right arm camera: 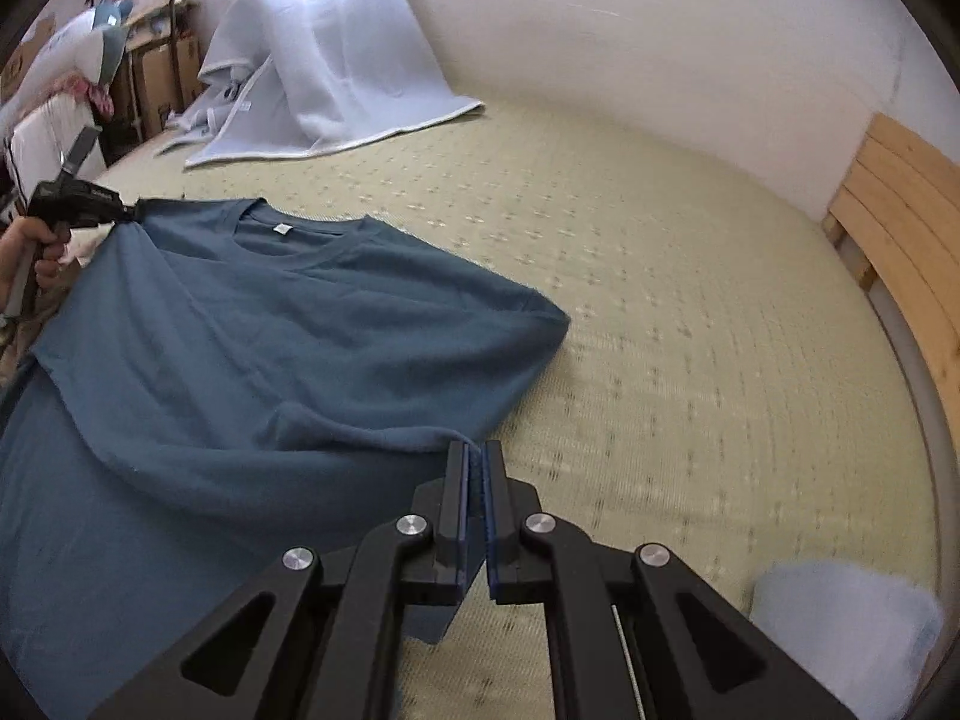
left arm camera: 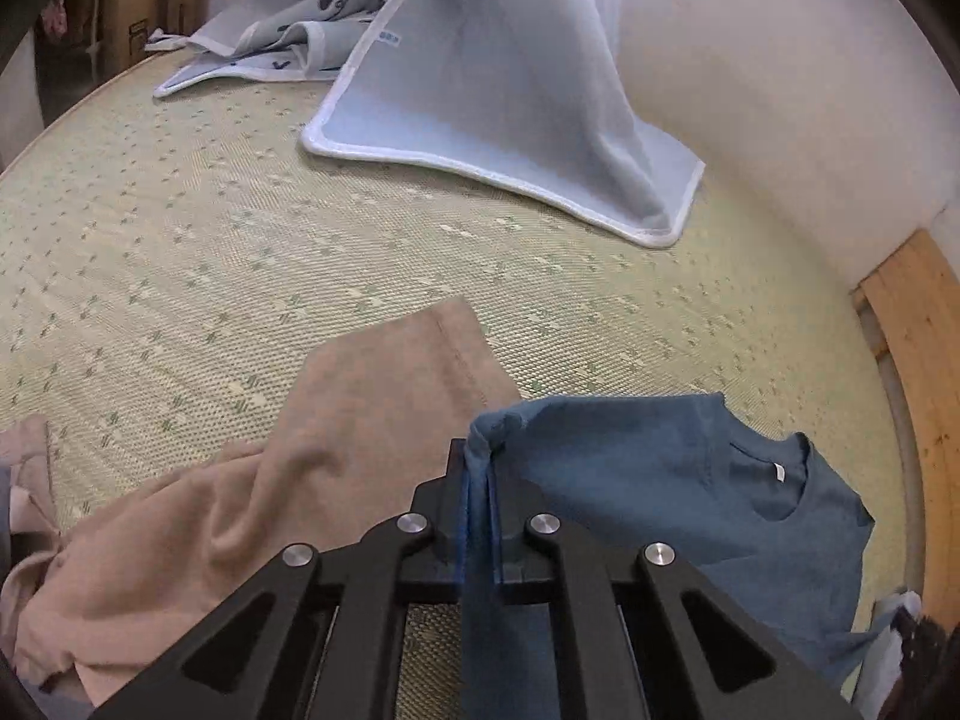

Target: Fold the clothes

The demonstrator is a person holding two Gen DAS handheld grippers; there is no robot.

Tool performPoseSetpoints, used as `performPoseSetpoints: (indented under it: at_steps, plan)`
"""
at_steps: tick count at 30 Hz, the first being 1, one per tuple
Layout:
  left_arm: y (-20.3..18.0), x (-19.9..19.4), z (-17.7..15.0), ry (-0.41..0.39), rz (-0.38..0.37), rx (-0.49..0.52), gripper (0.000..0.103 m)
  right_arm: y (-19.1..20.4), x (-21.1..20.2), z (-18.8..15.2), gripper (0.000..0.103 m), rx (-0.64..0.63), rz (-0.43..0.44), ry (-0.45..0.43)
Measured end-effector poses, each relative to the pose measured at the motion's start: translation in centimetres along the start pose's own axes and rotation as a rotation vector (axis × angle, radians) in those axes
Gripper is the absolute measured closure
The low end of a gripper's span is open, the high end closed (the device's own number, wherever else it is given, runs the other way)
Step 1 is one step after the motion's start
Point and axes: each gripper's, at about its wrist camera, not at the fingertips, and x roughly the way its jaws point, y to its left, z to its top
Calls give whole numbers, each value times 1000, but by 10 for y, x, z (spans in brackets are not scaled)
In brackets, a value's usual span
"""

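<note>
The left gripper (left arm camera: 478, 468) pinches a bunched fold of the blue T-shirt (right arm camera: 258, 324); the right gripper (right arm camera: 476, 468) clamps its edge. The shirt spreads across the woven mat (right arm camera: 690, 330), left of centre, beside a beige garment (left arm camera: 288, 468).

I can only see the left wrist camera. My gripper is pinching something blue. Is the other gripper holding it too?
Observer: Yes. The right gripper is shut on the edge of the same blue shirt.
Operator: Is the shirt all bunched up?
Observer: No. It lies mostly spread on the woven mat, neckline away from the right gripper.
Operator: Can you see my gripper from there?
Observer: Yes. The left gripper pinches the shirt beside the collar, with a hand on its handle.
</note>
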Motion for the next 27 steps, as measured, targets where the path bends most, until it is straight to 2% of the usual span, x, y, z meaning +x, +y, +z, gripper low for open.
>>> performPoseSetpoints:
  at_steps: [2,4,6,8,10,13,16,17,18,21,27]
  plan:
    - [2,3,0,19,-18,9,97,2,3,7,101,-19,-7,8]
    - [6,3,0,34,-45,5,91,4,4,11,101,-37,-11,11]
    - [10,-4,1,16,-76,-12,71,6,1,12,101,-47,-17,6]
    - [10,-15,1,-5,-117,-19,61,7,-2,11,101,-43,-12,1]
    - [5,-12,-4,14,-94,11,52,7,-3,9,101,-43,-13,0]
    - [-3,-8,-11,44,-58,57,50,7,-3,7,101,-40,-8,1]
    - [-8,-1,-17,70,-10,86,52,9,-4,7,101,-40,-5,3]
    - [-6,5,-17,73,17,78,72,9,-4,7,101,-41,-3,3]
    - [-5,4,-17,63,8,69,95,10,-5,8,101,-43,-3,5]
    - [-1,2,-17,33,-24,44,98,10,-10,10,101,-56,-4,9]
    - [36,-13,-11,-80,-7,-102,99,15,-24,21,101,-92,-11,2]
